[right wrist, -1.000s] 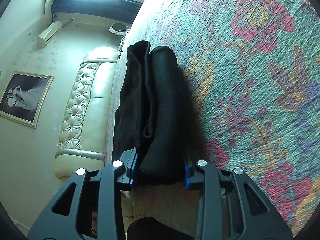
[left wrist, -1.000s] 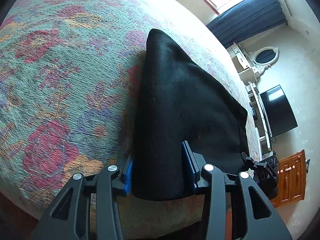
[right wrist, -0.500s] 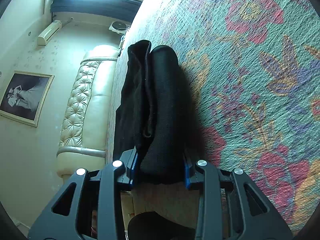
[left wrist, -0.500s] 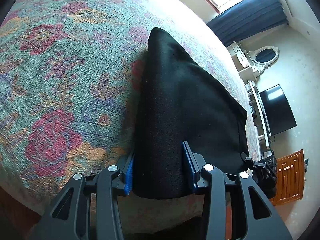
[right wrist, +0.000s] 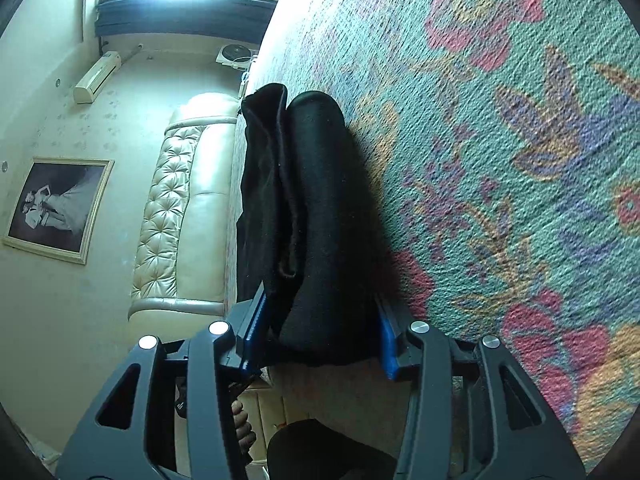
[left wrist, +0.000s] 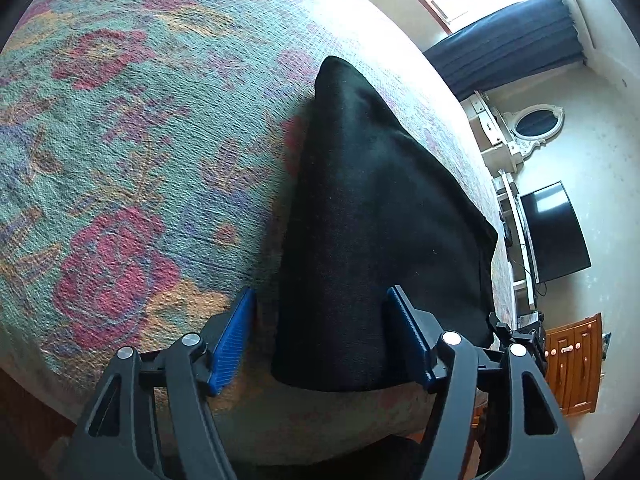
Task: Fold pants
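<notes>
Left hand-held gripper (left wrist: pixel 320 344) and right hand-held gripper (right wrist: pixel 320 336) are both opening around my folded black pants (left wrist: pixel 372 216); soft, floppy, so I'd grab the thick folded edge.

Each hand carries a black plastic gripper built of two angled arms with triangular cut-outs and round silver screw heads at the joints. The left gripper (left wrist: pixel 322 336) has ribbed blue pads (left wrist: pixel 232 338) on the inside of its fingers; the right gripper (right wrist: pixel 320 334) bears the same blue pads (right wrist: pixel 387 346) and matching silver screws (right wrist: pixel 219 327)
</notes>
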`<state>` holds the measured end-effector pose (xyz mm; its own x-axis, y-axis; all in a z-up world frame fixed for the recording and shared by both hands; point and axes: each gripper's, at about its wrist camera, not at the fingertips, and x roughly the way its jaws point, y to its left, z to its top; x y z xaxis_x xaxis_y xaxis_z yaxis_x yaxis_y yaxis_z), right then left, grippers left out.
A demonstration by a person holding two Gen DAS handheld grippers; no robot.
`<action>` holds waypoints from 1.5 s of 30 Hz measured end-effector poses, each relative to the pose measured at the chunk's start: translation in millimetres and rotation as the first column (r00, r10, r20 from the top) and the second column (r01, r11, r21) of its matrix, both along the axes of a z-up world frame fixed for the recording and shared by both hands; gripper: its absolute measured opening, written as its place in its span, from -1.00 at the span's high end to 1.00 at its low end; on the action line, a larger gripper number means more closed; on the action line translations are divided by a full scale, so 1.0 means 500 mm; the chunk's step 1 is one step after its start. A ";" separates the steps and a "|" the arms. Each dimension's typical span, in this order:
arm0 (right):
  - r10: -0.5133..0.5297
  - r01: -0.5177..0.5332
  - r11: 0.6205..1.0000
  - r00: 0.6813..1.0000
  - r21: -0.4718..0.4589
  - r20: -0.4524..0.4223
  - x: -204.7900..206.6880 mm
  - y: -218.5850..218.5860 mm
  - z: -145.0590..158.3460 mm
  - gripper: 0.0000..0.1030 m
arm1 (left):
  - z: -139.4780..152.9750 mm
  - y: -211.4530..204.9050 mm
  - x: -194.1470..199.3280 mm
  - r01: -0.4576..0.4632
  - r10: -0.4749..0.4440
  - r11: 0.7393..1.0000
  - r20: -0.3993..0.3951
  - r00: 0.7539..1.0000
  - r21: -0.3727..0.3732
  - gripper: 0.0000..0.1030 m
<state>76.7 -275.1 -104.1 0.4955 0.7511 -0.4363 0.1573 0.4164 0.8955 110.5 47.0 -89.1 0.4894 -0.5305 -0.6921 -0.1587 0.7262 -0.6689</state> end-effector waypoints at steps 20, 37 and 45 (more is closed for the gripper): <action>0.095 -0.098 0.980 0.995 -0.171 -0.030 0.268 0.006 0.007 0.17 | -0.003 -0.028 0.010 0.033 -0.036 0.997 0.048 0.998 0.075 -0.65; -0.054 0.054 0.995 0.999 0.083 -0.006 0.145 -0.124 -0.031 0.13 | -0.015 -0.028 0.026 0.034 -0.043 0.995 0.093 0.995 0.092 -0.74; -0.083 0.083 0.997 0.996 0.006 -0.039 0.026 -0.155 -0.006 -0.16 | -0.003 -0.036 0.032 0.027 -0.032 0.992 0.046 0.998 0.124 -0.74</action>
